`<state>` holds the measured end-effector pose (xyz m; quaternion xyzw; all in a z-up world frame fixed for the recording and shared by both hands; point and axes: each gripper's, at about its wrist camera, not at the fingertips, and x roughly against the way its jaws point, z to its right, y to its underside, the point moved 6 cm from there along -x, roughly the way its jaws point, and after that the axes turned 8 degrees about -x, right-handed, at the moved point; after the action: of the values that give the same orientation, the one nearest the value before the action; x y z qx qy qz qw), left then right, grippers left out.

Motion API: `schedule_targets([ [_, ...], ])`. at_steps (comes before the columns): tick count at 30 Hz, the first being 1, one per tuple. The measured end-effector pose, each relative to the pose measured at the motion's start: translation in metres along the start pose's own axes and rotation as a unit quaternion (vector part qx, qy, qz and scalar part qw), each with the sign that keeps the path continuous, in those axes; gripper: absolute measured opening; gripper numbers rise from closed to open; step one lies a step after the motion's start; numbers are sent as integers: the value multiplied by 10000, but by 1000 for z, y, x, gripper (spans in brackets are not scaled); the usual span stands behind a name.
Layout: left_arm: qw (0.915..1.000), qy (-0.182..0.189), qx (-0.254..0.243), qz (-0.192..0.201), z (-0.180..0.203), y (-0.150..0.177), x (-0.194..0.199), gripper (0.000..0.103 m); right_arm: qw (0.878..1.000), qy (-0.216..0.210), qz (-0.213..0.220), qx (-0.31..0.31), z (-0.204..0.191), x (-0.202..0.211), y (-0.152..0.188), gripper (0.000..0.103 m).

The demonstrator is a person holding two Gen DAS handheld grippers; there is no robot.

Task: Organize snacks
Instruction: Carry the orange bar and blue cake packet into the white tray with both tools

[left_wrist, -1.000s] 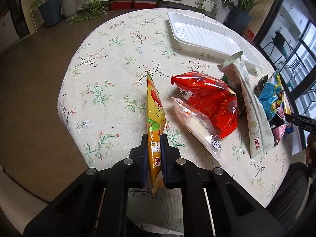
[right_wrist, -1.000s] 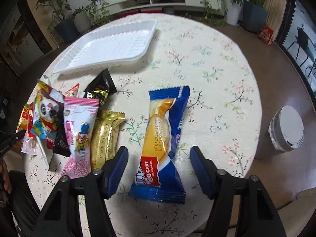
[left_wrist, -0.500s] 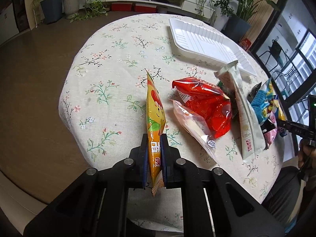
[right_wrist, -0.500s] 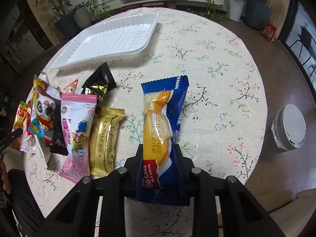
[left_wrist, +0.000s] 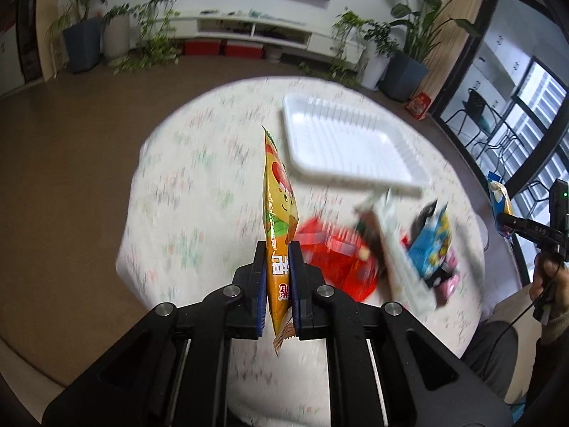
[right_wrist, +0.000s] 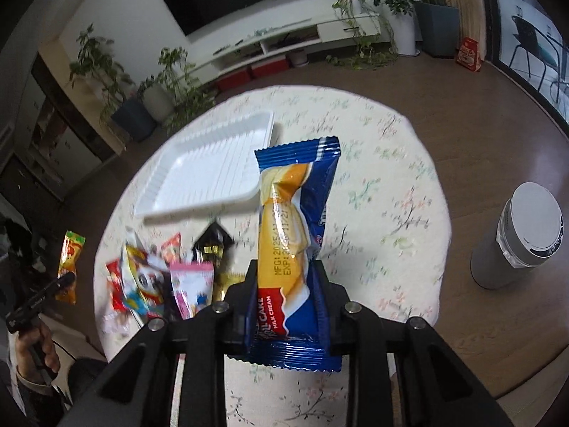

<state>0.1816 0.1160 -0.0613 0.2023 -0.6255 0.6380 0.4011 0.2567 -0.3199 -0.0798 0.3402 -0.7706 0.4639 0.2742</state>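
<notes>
My left gripper [left_wrist: 278, 249] is shut on an orange-yellow snack packet [left_wrist: 279, 199] and holds it edge-up above the round table. My right gripper [right_wrist: 286, 268] is shut on a blue roll cake packet [right_wrist: 293, 220] and holds it upright above the table. The white ribbed tray [left_wrist: 346, 144] lies empty at the far side of the table; it also shows in the right wrist view [right_wrist: 209, 176]. Several loose snacks lie near the front edge: a red packet [left_wrist: 338, 259], a pink packet [right_wrist: 192, 290], a black packet [right_wrist: 211, 243].
The table has a floral cloth [right_wrist: 384, 192]. A grey cylinder with a white lid [right_wrist: 522, 236] stands on the floor to the right. Potted plants [left_wrist: 402, 53] and a low TV shelf [left_wrist: 249, 32] line the far wall.
Both grippers have risen well above the table with their packets. The right gripper closed on the roll cake about half a second ago and lifted it off the cloth.
</notes>
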Motion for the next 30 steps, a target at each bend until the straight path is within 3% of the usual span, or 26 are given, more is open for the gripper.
schedule_targets([
  [4, 9992, -4, -350, 210, 8, -55, 0, 9, 9992, -302, 259, 7, -15, 8, -34, 29],
  [8, 9969, 97, -722, 296, 23, -112, -16, 9, 9969, -669, 350, 226, -58, -3, -66, 29],
  [13, 9935, 207, -1118, 60, 42, -160, -71, 9, 9939, -1012, 123, 417, -114, -47, -91, 29],
  [21, 9888, 252, -1351, -584, 49, -164, -175, 9, 9930, -692, -650, 710, -142, -149, -88, 29],
  [30, 9857, 242, -1424, -865, 51, -153, -229, 9, 9909, -130, -1046, 836, -123, -215, -76, 29],
])
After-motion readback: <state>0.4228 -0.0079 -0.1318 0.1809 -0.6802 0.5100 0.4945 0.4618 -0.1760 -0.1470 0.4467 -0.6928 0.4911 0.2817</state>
